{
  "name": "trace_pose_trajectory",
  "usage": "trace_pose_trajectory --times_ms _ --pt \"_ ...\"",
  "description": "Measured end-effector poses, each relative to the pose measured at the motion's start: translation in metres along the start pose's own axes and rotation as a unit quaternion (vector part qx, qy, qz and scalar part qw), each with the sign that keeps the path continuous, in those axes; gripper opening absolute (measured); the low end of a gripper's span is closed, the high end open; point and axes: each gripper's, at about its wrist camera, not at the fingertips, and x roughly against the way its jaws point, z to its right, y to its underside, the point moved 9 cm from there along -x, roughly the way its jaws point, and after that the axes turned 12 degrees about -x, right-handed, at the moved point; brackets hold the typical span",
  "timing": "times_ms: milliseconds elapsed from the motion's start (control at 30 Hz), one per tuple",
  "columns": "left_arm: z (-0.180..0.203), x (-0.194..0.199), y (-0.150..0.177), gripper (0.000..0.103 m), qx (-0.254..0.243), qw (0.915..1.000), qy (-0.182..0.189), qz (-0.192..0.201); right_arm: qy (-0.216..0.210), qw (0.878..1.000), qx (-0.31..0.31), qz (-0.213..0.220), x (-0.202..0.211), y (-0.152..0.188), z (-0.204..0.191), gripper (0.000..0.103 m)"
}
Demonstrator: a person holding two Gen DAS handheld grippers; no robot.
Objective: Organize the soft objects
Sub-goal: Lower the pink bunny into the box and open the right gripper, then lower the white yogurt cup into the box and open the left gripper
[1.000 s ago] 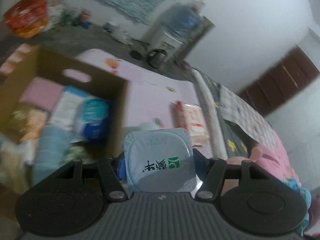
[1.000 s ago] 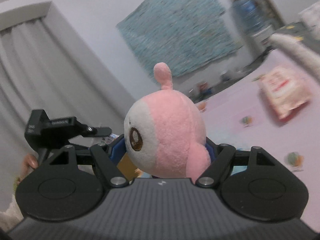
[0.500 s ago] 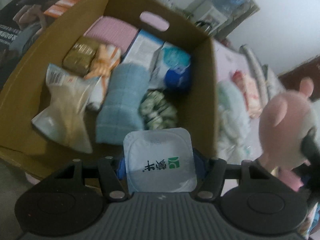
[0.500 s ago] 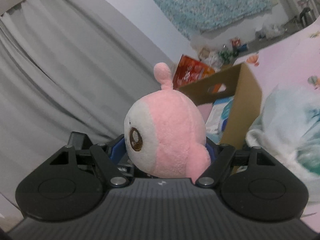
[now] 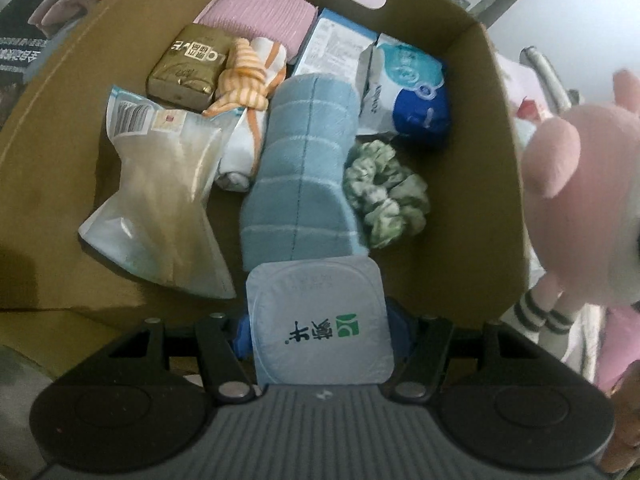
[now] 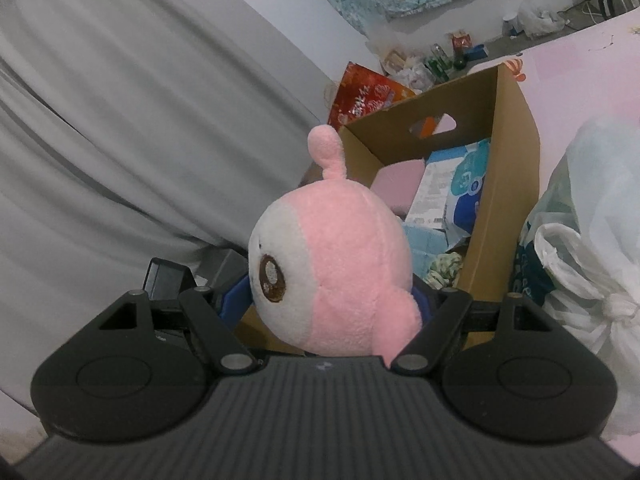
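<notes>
Soft goods fill the cardboard box (image 5: 476, 216), both claws loaded beside it.

Inside, left to right: a clear pouch (image 5: 160, 204), a striped cloth (image 5: 244, 80), a rolled blue towel (image 5: 304, 160), a green scrunchie (image 5: 384, 192). The left gripper (image 5: 320, 330) clamps a foil-lidded cup (image 5: 318, 324) above the box's near edge. Just right of the box, the right gripper (image 6: 334, 300) squeezes a pink plush toy (image 6: 340, 268).

Matt cardboard box (image 5: 480, 184), fuzzy plush toy (image 6: 340, 264), foil-lidded cup (image 5: 318, 324), ribbed terry towel (image 5: 304, 168).
</notes>
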Motion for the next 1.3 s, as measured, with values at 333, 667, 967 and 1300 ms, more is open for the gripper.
trace_pose_trajectory --times_ms 333,667,967,1300 --pt "-0.006 0.011 -0.002 0.07 0.012 0.9997 0.011 0.019 0.035 0.999 0.009 -0.013 -0.016 0.001 0.015 0.078" --pt "-0.014 0.047 -0.006 0.075 0.044 0.9956 0.017 0.08 0.065 0.998 0.004 -0.026 -0.016 0.011 0.031 0.082" --pt "0.006 0.055 -0.021 0.075 0.016 0.9942 0.013 0.106 0.055 0.998 0.012 0.006 0.015 0.012 0.032 0.084" --pt "0.052 0.03 -0.046 0.066 -0.072 0.9915 -0.013 0.108 0.028 0.995 -0.012 0.095 0.08 0.005 0.047 0.073"
